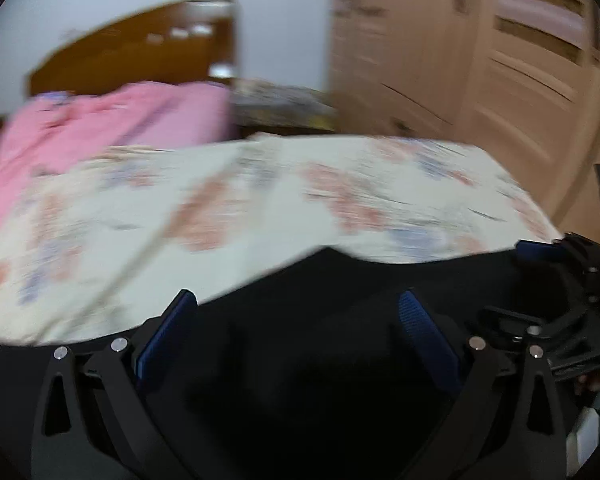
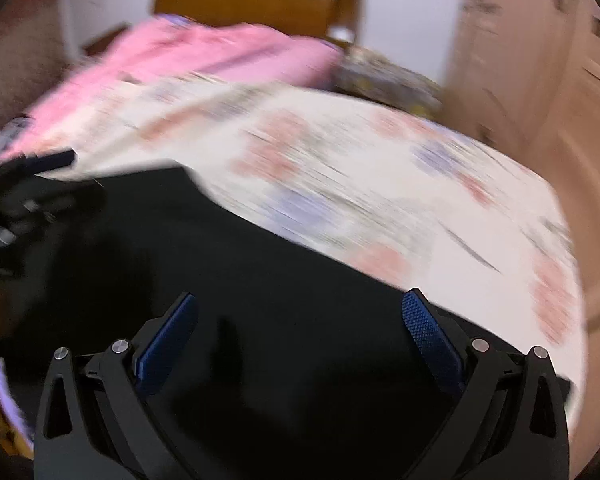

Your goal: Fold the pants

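Spread over the bed, a cream bedsheet printed with pink and lilac flowers [image 1: 228, 200] is being shown under both cameras, much smeared by blur. Behind it, a rumpled pink cover [image 1: 112, 128] is being seen against a brown wooden headboard [image 1: 140, 52], with a pale wooden wardrobe with panelled doors [image 1: 500, 60] standing to the right of the bed. Black fabric pants [image 2: 240, 264] are being seen lying flat on the near part of the floral sheet, their far edge running across the sheet in both views. The left gripper [image 1: 298, 328] is being held above the dark cloth with its jaws spread wide, the blue ribbed pads [image 1: 168, 332] standing well apart and nothing being pinched between them. The right gripper [image 2: 300, 328] is likewise being held over the pants with its jaws spread and its blue pads clear of the cloth. In the left wrist view the right gripper is being glimpsed at the right edge, just beside the edge of the pants; in the right wrist view the left gripper is being glimpsed at the left edge, by the far corner of the cloth.
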The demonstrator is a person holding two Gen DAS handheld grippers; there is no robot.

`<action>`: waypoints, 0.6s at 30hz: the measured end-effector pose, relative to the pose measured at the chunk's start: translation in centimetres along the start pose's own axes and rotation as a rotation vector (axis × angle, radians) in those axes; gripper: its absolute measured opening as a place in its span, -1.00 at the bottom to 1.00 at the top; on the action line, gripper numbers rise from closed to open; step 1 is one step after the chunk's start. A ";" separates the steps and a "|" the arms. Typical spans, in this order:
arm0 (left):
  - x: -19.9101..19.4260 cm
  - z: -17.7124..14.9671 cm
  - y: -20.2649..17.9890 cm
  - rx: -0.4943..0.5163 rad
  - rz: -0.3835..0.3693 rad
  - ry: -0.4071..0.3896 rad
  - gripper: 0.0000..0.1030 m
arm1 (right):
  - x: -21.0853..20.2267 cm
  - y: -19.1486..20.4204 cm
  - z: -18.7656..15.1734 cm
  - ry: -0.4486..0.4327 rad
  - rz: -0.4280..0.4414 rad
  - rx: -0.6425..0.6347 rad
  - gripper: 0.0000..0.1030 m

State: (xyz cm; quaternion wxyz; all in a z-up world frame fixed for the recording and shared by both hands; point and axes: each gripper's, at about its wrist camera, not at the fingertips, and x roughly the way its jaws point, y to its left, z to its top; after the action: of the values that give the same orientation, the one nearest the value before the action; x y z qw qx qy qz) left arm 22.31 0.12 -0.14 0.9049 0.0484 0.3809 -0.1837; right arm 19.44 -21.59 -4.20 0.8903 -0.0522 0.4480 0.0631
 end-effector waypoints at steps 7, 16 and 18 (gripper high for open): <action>7.8 0.2 -2.4 0.079 0.062 0.119 0.97 | -0.1 -5.9 -3.0 0.023 -0.030 0.131 0.91; 8.5 0.0 -2.4 0.074 0.092 0.135 0.97 | -1.7 -5.8 -4.1 0.058 -0.089 0.110 0.91; 8.4 0.0 -2.3 0.073 0.090 0.135 0.97 | -0.7 -6.3 -5.5 0.120 -0.093 0.082 0.91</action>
State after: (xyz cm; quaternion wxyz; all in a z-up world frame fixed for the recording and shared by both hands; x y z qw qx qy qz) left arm 26.83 -4.53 -5.99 0.8823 0.1107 0.4313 -0.1528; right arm 15.68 -28.63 -6.65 0.8652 -0.0402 0.4999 -0.0001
